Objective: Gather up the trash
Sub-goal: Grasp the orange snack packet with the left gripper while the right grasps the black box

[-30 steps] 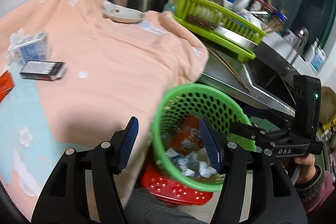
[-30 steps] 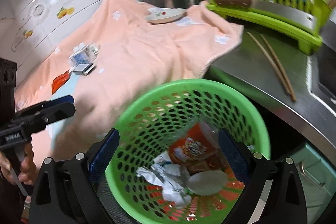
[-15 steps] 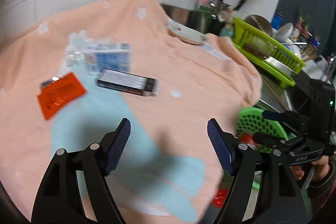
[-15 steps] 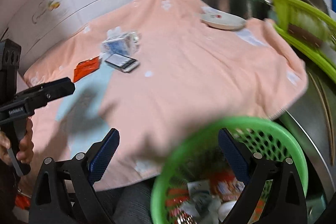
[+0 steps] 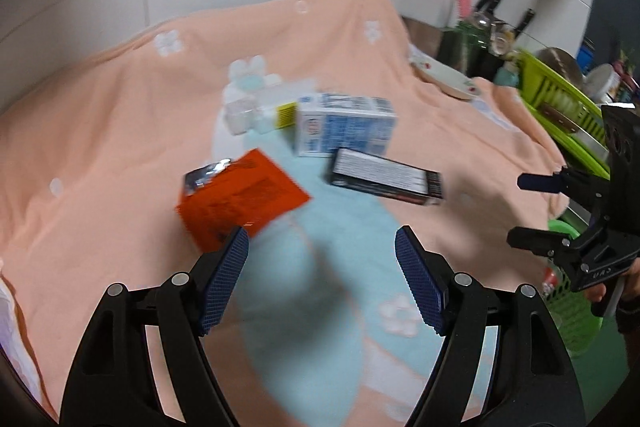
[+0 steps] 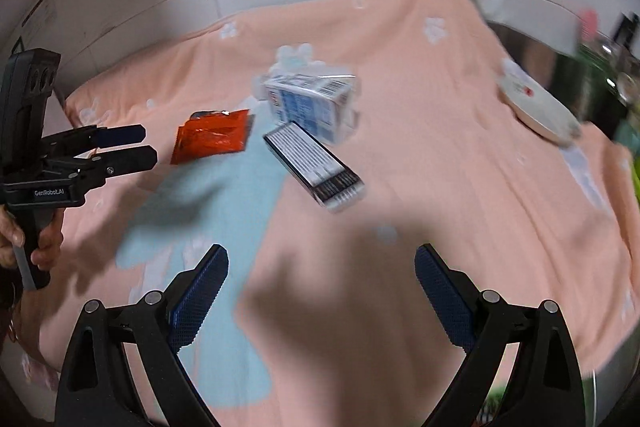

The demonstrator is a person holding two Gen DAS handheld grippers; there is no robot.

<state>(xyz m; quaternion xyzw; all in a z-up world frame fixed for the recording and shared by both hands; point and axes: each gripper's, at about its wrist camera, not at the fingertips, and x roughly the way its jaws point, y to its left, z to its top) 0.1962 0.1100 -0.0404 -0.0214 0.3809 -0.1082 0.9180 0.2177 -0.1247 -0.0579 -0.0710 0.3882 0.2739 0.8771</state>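
A peach towel [image 5: 120, 131] with white flowers and a pale blue patch covers the bench, and the trash lies on it in a loose cluster. The orange wrapper [image 5: 240, 203] lies nearest the left gripper [image 5: 321, 279], just beyond its left fingertip, with a bit of silver foil showing at its far corner. Behind it, a blue-and-white carton [image 5: 344, 127] lies on its side, and a black box [image 5: 386, 183] with white print lies just in front of the carton, close to touching it. Crumpled clear plastic [image 5: 248, 111] sits beside the carton's left end. The left gripper hovers over the blue patch with its jaws wide apart and nothing between them. The right gripper [image 6: 321, 291] also hangs above the towel with jaws spread and empty; the black box [image 6: 314, 165] lies ahead of it. A white dish [image 6: 536, 111] rests on the towel's far right part, and the rim of a green basket [image 5: 568, 311] shows at the bench edge.
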